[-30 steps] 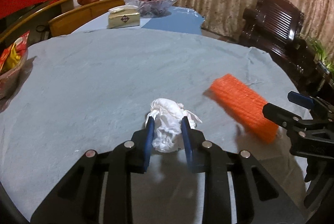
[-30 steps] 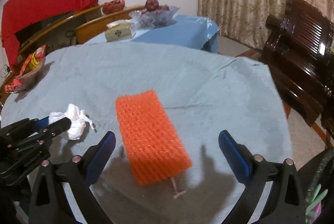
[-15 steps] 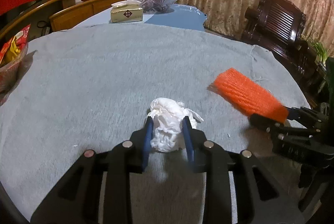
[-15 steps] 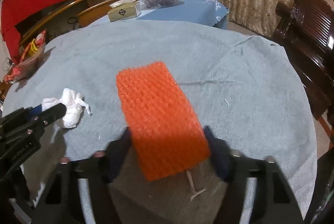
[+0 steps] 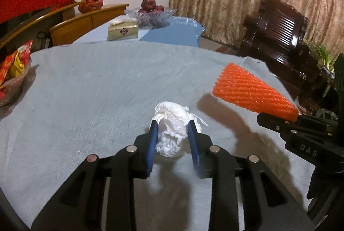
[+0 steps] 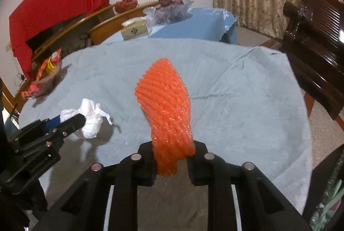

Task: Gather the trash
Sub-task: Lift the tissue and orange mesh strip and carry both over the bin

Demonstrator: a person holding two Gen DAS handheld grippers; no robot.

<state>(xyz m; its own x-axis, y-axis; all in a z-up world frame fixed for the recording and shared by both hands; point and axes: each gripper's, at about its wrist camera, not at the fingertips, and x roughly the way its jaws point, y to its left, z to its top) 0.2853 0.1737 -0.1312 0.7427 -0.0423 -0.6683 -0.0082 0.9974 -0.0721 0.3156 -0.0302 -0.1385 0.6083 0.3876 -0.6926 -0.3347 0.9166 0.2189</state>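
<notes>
Round table (image 5: 90, 89) under grey-blue cloth. Left gripper (image 5: 173, 140) jaws pinch crumpled white tissue (image 5: 172, 129) above cloth near table's front edge. Right gripper (image 6: 171, 163) jaws clamp orange foam net (image 6: 165, 106), lifted off the table, right of tissue.

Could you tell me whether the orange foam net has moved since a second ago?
Yes. The orange foam net lay flat on the grey tablecloth; now the right gripper has clamped its near end and lifted it off the cloth, tilted upward.

Left tongs (image 5: 173, 136) clamped on crumpled white tissue (image 5: 172, 123), orange foam net (image 5: 253, 93) pinched in right tongs (image 5: 296, 118).
</notes>
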